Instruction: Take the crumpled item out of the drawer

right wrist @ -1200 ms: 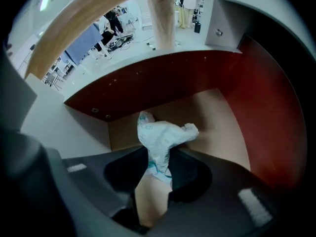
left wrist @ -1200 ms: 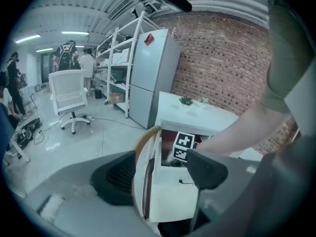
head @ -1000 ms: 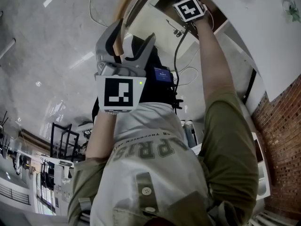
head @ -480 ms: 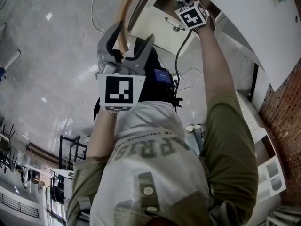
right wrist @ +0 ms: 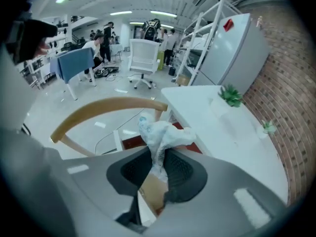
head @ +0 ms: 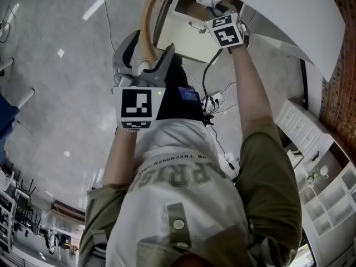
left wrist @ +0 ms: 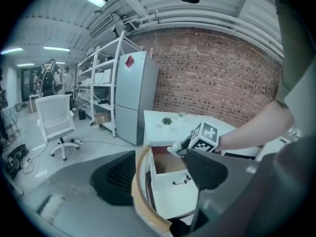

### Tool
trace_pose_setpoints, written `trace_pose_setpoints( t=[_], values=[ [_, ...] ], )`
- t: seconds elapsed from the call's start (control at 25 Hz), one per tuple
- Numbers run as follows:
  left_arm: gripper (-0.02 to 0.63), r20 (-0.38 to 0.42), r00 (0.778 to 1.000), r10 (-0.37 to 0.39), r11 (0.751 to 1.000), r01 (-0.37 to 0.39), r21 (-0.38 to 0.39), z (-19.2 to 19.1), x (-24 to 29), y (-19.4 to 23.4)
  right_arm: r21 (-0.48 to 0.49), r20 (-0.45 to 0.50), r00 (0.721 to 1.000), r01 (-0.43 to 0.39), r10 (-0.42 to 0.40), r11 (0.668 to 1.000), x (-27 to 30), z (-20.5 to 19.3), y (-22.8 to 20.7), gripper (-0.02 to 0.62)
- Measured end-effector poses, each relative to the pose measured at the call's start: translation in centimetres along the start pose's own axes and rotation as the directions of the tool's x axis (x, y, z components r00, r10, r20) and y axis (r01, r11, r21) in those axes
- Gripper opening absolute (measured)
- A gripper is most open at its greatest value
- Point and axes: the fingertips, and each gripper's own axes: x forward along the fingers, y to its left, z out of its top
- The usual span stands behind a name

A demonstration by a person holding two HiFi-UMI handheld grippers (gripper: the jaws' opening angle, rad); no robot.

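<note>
The right gripper (right wrist: pixel 159 154) is squeezing the white wad (right wrist: pixel 162 131) between its jaws. The wad's top is puffing out above the pads, and its bottom end is hiding down between them. The wad is hanging over the open drawer (right wrist: pixel 152 195). Only a thin brown strip of the drawer is showing under the jaws; the rest is hiding behind the gripper. In the head view the marker cube (head: pixel 225 29) is covering those jaws, and just a bit of white is peeking out past it.

The left gripper (left wrist: pixel 162 158) is holding its jaws wide apart. The chair (left wrist: pixel 139 191) is showing only its curved wooden rail, which is running between those jaws, close to one of them. I cannot tell if it is touching the pad. The desk (right wrist: pixel 222 132) is sitting just beside the wad. The person's shirt (head: pixel 178 204) is filling the bottom of the head view.
</note>
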Motion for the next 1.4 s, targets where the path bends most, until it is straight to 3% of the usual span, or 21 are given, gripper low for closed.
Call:
trace_pose_setpoints(
  t=[0.16,0.28,0.4,0.56,0.76,0.92,1.04,1.24,1.4],
  values=[
    [0.330,0.049,0.998,-0.034,0.998,0.031,0.061,2.1,-1.9,-0.1,0.152,0.102,0.991,0.074,-0.090,0.986,-6.2,1.5,-0.1,0.078],
    [0.330,0.092,0.994,-0.062,0.994,0.053,0.096,4.0,-3.4,-0.5,0.302,0.181,0.967,0.120,-0.181,0.946,-11.5,2.3,-0.2,0.078],
    [0.330,0.150,0.985,-0.088,0.988,0.067,0.140,6.7,-5.0,-0.7,0.440,0.259,0.919,0.162,-0.297,0.883,-17.2,3.6,-0.6,0.078],
    [0.330,0.231,0.963,-0.136,0.974,0.087,0.210,10.3,-6.8,-1.7,0.568,0.340,0.835,0.185,-0.433,0.802,-24.3,5.1,0.0,0.077],
    [0.322,0.302,0.931,-0.203,0.953,0.116,0.281,13.2,-9.3,-4.3,0.626,0.389,0.737,0.229,-0.553,0.745,-31.5,5.8,2.1,0.077],
    [0.273,0.327,0.913,-0.242,0.937,0.132,0.325,13.9,-10.3,-5.7,0.648,0.399,0.671,0.276,-0.625,0.710,-34.6,5.6,3.5,0.077],
    [0.219,0.345,0.904,-0.253,0.931,0.130,0.341,14.0,-11.0,-6.4,0.688,0.410,0.628,0.263,-0.661,0.676,-36.3,5.2,4.4,0.077],
    [0.109,0.384,0.889,-0.250,0.932,0.112,0.345,14.1,-11.7,-6.9,0.710,0.423,0.571,0.272,-0.703,0.649,-37.9,5.0,5.6,0.077],
    [0.045,0.409,0.881,-0.239,0.933,0.091,0.349,14.3,-12.2,-7.3,0.711,0.439,0.545,0.276,-0.715,0.647,-38.8,5.0,6.2,0.077]
  ],
)
